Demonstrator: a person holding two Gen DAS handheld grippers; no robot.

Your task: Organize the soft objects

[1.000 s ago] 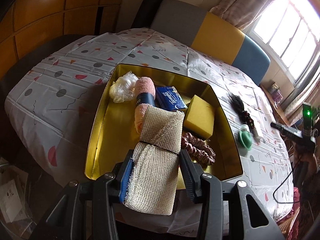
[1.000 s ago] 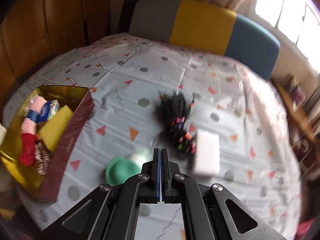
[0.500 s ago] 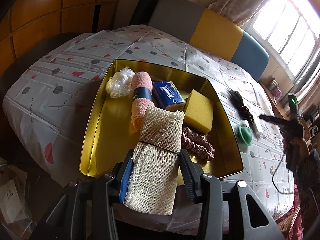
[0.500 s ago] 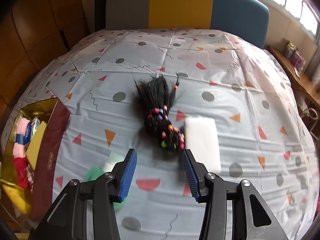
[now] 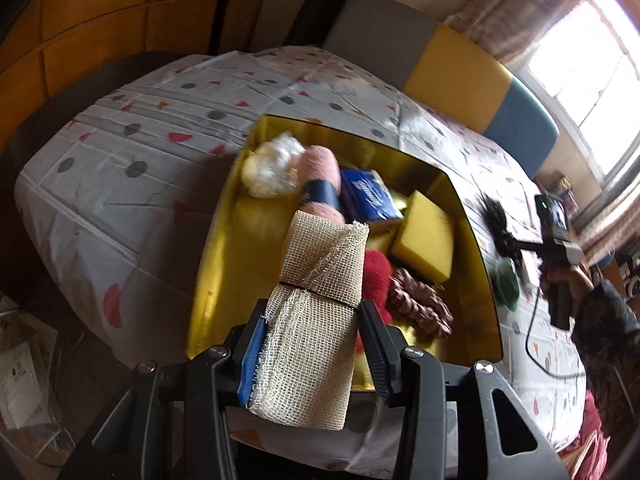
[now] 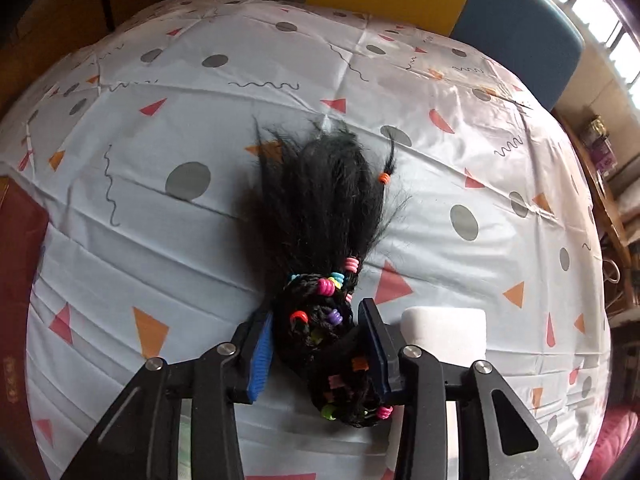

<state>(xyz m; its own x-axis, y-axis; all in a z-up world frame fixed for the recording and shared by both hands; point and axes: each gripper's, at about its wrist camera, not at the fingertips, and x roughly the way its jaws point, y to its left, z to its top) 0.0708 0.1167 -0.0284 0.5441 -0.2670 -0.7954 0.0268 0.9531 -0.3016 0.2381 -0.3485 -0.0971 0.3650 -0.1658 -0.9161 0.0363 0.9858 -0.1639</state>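
I had the left gripper (image 5: pixel 310 344) clamped on the cream open-weave mesh cloth roll (image 5: pixel 316 312), its jaws pressed into the loose gauze, poised above the near end of the gold-lined rectangular tin box (image 5: pixel 216 248). Inside sat a pink fuzzy towel roll (image 5: pixel 322 176), a blue tissue packet (image 5: pixel 370 196), a yellow foam sponge block (image 5: pixel 424 236), a red fluffy piece (image 5: pixel 376 276) and a maroon ruffled scrunchie (image 5: pixel 420 304).

My right gripper (image 6: pixel 316 346) had its jaws apart, straddling the beaded end of the black hair bundle with coloured plastic beads (image 6: pixel 324 240) lying on the patterned glossy desk cloth (image 6: pixel 200 92), a white foam block (image 6: pixel 444 332) just beside. I reckoned the squeeze should land on the dense braided knot, not the wispy strands, which would slip. The mesh, limp and snaggy, wanted lowering into the bare gold floor on the left.
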